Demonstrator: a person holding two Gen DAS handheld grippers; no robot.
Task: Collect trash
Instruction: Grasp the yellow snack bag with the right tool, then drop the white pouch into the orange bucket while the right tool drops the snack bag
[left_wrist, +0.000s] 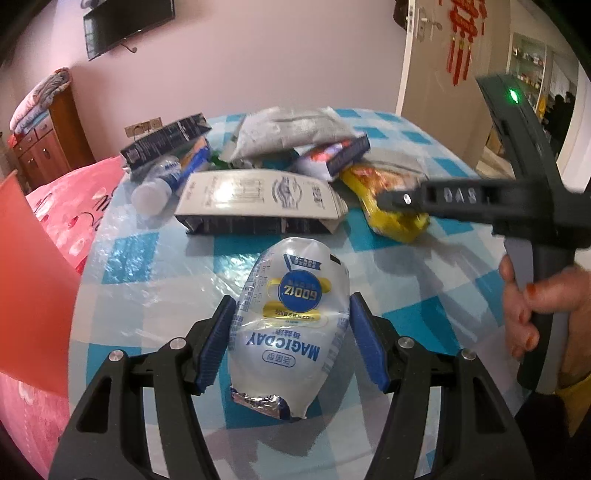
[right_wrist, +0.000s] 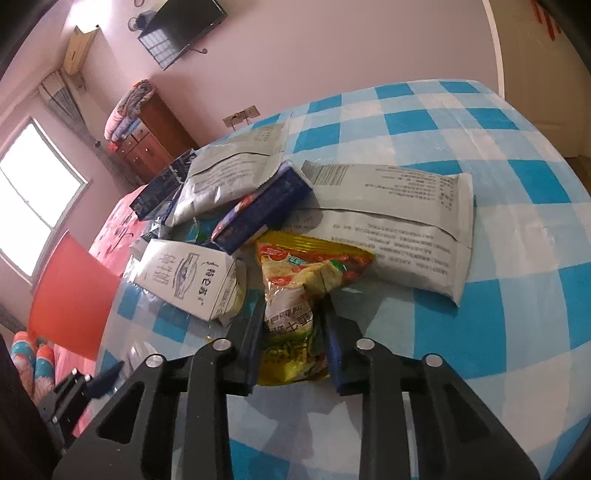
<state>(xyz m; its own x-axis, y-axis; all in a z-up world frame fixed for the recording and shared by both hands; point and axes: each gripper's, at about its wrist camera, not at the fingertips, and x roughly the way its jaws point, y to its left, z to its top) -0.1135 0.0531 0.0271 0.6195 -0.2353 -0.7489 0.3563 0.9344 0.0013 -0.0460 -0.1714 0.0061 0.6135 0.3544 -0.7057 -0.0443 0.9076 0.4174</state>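
Round table under a blue-and-white checked cloth with clear plastic over it, trash heaped toward its far side. Red chair back stands at the table's left edge.

Large grey foil bag lies flat, print side up, at the right of the heap; a second grey bag lies behind the pile. White milk carton lies on its side, at the near edge of the heap. Dark blue box rests tilted on top, between the two grey bags. Clear plastic bottle lies left of the carton.

Left gripper – blue pads on either side of a clear MAGICDAY pouch, which lies on the cloth apart from the heap; pads at its edges, though whether they are squeezing it I cannot tell.

Right gripper – fingers clamped on the near end of a yellow snack wrapper, whose far end rests at the foot of the heap.
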